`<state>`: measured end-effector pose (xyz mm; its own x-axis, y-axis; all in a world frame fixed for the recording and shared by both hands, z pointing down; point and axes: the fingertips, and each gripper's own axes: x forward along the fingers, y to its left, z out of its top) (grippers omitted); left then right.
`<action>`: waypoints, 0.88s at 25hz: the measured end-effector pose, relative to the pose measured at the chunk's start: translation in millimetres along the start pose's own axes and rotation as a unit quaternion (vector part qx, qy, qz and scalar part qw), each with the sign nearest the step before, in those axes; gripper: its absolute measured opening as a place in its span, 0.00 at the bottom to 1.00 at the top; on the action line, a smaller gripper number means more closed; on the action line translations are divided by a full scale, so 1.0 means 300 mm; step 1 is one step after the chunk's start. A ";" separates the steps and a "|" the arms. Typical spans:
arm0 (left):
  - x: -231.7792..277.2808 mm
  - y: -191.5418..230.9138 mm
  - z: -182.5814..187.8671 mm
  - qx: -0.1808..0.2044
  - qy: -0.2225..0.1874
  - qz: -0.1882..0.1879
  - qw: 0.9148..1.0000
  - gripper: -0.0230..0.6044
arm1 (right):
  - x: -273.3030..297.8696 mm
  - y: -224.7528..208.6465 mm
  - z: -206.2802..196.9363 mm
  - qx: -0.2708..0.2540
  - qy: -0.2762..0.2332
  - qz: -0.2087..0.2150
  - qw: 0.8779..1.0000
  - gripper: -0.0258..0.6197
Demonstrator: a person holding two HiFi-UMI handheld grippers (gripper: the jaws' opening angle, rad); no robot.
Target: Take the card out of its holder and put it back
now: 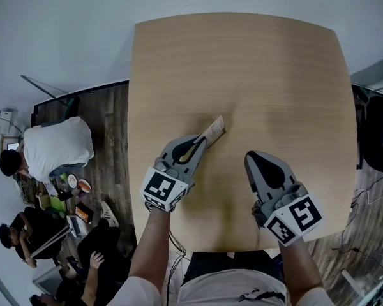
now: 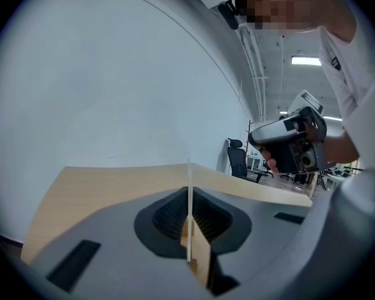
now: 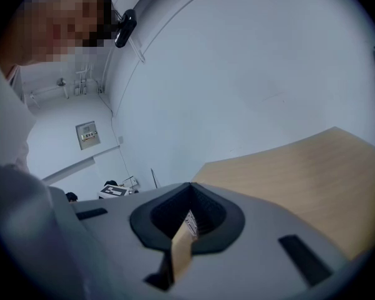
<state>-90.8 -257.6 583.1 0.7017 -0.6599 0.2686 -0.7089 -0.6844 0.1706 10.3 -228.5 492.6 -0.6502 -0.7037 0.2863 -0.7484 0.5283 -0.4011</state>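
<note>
table (image 1: 242, 62): pale wood with rounded corners; both grippers are over its near half.
left gripper (image 1: 201, 143): at the near left, pointing far and to the right, tipped a little down. Its jaws are narrow and clamped on the holder.
holder (image 1: 213, 131): a flat tan sleeve with a paler edge. It sticks out past the left jaws toward the middle of the table. Whether its far end touches the wood I cannot tell.
card (image 2: 189, 192): in the left gripper view, a thin white edge stands upright in the slit between the jaws. It lies against the tan holder and reaches past the jaw tips. How deep it sits in the holder I cannot tell.
right gripper (image 1: 251, 157): at the near right, near the left gripper but apart from the holder, pointing far. Its jaws are narrow and closed on a strip.
strip (image 3: 183, 245): tan, with small print at its far end, wedged in the slit of the right jaws. It shows only in the right gripper view, and I cannot tell whether it is a card.
arm (image 1: 150, 247): a bare forearm runs from the near edge to each gripper.
people (image 1: 54, 146): left of the table, low on the dark plank floor (image 1: 112, 126). One wears a white top.
chair (image 2: 237, 158): a black office chair beyond the table's far edge.
</note>
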 end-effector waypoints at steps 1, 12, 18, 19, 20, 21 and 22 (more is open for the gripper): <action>0.001 0.001 -0.006 -0.001 0.002 0.002 1.000 0.08 | -0.001 0.000 -0.001 0.000 0.000 0.000 1.000 0.06; 0.023 0.003 -0.078 -0.018 0.006 -0.002 1.000 0.08 | -0.013 -0.008 -0.019 0.001 0.004 -0.001 1.000 0.06; 0.023 0.004 -0.077 -0.020 -0.002 -0.007 1.000 0.08 | -0.007 -0.005 -0.030 0.000 0.008 0.000 1.000 0.06; 0.023 0.004 -0.072 -0.020 -0.003 -0.006 1.000 0.08 | -0.004 -0.004 -0.031 0.000 0.009 0.002 1.000 0.06; 0.020 0.004 -0.065 -0.020 -0.005 -0.005 1.000 0.08 | -0.002 -0.003 -0.031 0.000 0.009 0.003 1.000 0.06; 0.014 0.003 -0.056 -0.020 -0.008 -0.003 1.000 0.08 | -0.003 0.001 -0.032 -0.001 0.009 0.004 1.000 0.06; 0.005 0.001 -0.044 -0.020 -0.012 -0.001 1.000 0.08 | -0.006 0.006 -0.031 -0.002 0.009 0.006 1.000 0.06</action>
<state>-90.8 -254.7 596.1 0.7040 -0.6663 0.2459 -0.7097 -0.6728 0.2089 8.8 -221.9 499.4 -0.6612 -0.6891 0.2965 -0.7410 0.5384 -0.4013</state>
